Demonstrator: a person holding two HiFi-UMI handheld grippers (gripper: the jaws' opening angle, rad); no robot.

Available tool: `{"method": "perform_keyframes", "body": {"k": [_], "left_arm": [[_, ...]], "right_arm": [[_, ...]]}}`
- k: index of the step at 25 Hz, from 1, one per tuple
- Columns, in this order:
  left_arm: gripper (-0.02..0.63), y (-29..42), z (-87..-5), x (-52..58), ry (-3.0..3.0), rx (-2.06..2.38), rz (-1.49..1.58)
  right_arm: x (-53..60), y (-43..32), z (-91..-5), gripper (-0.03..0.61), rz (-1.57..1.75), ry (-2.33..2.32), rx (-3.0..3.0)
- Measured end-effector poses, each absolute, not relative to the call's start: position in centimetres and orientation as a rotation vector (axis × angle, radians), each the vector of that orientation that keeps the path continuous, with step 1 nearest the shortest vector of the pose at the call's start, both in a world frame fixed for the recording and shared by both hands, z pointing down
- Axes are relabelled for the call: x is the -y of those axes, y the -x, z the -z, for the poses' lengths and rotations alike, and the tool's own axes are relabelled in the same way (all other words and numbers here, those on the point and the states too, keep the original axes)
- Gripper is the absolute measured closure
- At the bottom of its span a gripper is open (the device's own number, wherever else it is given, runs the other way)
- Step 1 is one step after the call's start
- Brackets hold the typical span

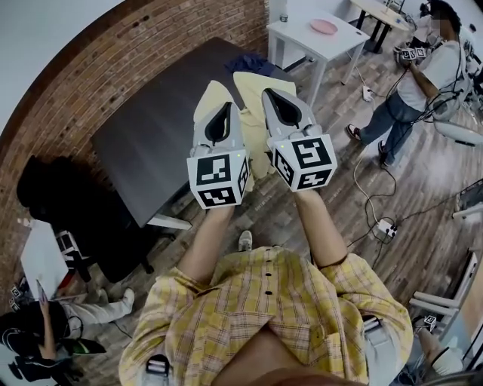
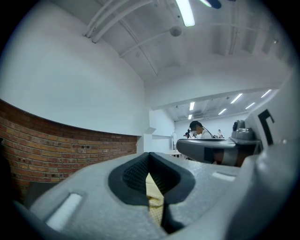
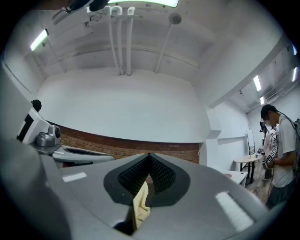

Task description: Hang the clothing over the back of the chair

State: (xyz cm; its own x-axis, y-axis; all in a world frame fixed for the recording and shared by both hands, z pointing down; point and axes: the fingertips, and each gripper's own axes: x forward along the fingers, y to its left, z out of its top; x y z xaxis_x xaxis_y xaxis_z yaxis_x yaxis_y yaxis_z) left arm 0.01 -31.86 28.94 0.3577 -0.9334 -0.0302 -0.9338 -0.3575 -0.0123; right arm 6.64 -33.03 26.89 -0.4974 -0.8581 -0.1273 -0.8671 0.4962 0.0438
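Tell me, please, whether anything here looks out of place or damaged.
Nothing looks spilled or damaged. The only loose ends: a crumpled dark blue cloth lies at the far end of the dark grey table, and a white cable trails across the wooden floor to a power strip.

I see brick wall (image 1: 113,60) along lower part of room, plain white wall (image 2: 70,70) above it. Wood plank floor (image 1: 430,181), cable (image 1: 368,188) and power strip (image 1: 386,228) lying on it. Dark table (image 1: 143,143) near brick; black chair (image 1: 60,200) just beside its near end. White table (image 1: 294,34) farther off, pink plate (image 1: 323,26) on top. Overhead I make out white ceiling (image 3: 150,70), pipes (image 3: 119,42), strip light (image 2: 186,11).
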Motion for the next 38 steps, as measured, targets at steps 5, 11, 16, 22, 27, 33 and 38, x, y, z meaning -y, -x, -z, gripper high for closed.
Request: {"method": "perform_keyframes", "body": {"k": [5,11,16,22,27,33,38], "left_arm": [[0.615,-0.9,-29.8,30.5,2.584,-1.731,-0.025],[0.615,-1.4,-30.8,29.3,2.601,-1.705,-0.03],[0.615,-1.9,-31.0,27.7,2.586,-1.68,-0.033],[0.615,-2.5,-31.6,27.0,2.561,-1.669,-0.005],[0.615,-2.7,-32.5,26.4,2.554,-1.661,0.009],[0.615,-2.8,-33.5,26.2,2.569,-1.659,0.023],[0.615,-3.1,-33.9,26.0,2.57,-1.66,0.024]], "right_arm": [[31.3,-7.7,-28.0,0.584,-0.157,1.564,-2.621],[29.3,-8.1,-29.2,0.586,-0.179,1.611,-2.591],[27.9,-8.5,-30.1,0.586,-0.184,1.636,-2.571],[27.5,-9.1,-31.0,0.586,-0.152,1.658,-2.564],[27.0,-9.5,-31.8,0.585,-0.152,1.693,-2.548],[26.6,-9.7,-33.2,0.586,-0.134,1.723,-2.543],[26.7,-10.1,-33.8,0.586,-0.121,1.737,-2.543]]}}
